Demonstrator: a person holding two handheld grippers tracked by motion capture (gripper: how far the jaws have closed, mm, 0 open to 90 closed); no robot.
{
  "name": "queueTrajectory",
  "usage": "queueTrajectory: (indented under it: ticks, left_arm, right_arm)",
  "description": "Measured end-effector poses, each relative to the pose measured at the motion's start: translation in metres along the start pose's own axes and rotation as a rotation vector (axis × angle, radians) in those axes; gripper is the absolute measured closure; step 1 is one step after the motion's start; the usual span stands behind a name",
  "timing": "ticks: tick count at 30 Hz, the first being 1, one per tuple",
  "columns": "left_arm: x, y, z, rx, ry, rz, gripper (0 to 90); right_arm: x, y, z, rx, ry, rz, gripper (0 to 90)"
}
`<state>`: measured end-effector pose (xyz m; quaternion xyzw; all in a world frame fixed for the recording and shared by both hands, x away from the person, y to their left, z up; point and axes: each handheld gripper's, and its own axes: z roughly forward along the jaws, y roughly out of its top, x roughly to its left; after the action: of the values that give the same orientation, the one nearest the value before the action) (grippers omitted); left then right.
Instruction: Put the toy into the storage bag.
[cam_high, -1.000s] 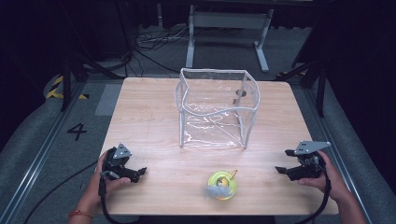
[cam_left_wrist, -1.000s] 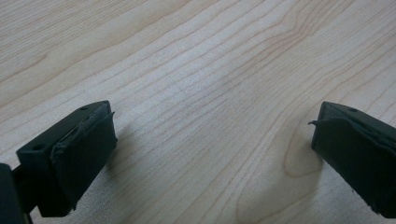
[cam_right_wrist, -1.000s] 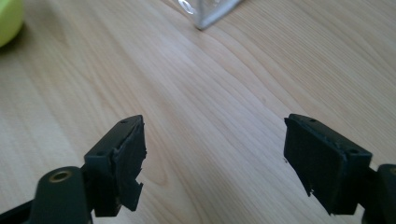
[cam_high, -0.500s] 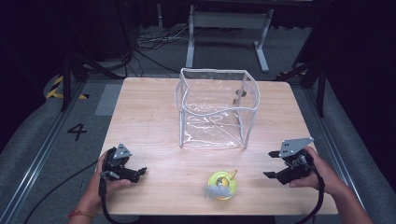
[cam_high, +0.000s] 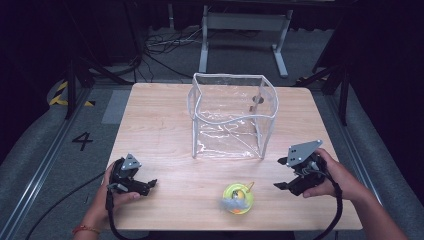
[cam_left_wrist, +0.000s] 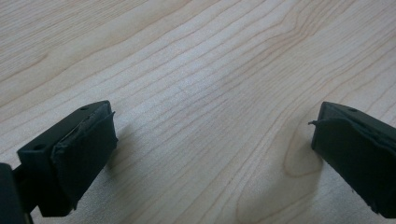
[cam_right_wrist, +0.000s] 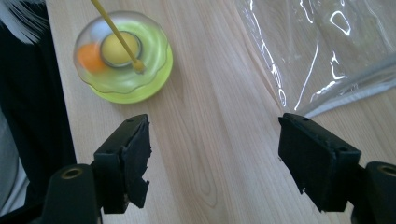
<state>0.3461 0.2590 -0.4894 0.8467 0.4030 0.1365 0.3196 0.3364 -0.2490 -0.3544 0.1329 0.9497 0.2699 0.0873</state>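
A round yellow-green toy with a clear dome, a thin yellow stick and a grey feather lies near the table's front edge; the right gripper view has the toy ahead on the left. A clear plastic bag with white piping stands open in the middle of the table, its corner at the upper right of the right gripper view. My right gripper is open, held just right of the toy, jaws pointing left. My left gripper rests open on the wood at the front left, nothing between its jaws.
The wooden table has bare room left of the bag and along the front. Dark floor with cables and a metal stand lies beyond the far edge. A floor mark "4" sits to the left.
My right gripper has moved left along the front of the table toward the toy. The left gripper, the toy and the bag have stayed put.
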Motion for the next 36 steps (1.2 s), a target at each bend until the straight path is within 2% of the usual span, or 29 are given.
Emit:
queueTrajectory:
  ticks: [3,5,15,22,28,36]
  left_arm:
    - [0.000,0.000,0.000,-0.002,0.002,0.004,0.2]
    - [0.000,0.000,0.000,0.001,0.000,0.001,0.2]
    - [0.000,0.000,0.000,0.003,0.003,-0.005,0.3]
    - [0.000,0.000,0.000,0.003,0.003,-0.006,0.3]
    - [-0.001,0.000,0.000,0.003,0.004,-0.006,0.3]
    - [-0.001,0.000,0.000,0.003,0.004,-0.006,0.3]
  right_arm:
    - [0.003,0.008,-0.001,0.014,0.002,-0.019,25.8]
    - [0.005,0.014,-0.003,0.022,-0.017,-0.041,26.5]
    - [0.016,0.045,-0.010,0.068,0.001,-0.127,29.5]
    - [0.022,0.058,-0.006,0.074,0.019,-0.152,31.1]
    - [0.027,0.072,0.001,0.111,0.041,-0.184,37.3]
    - [0.031,0.086,0.002,0.134,0.083,-0.199,52.4]
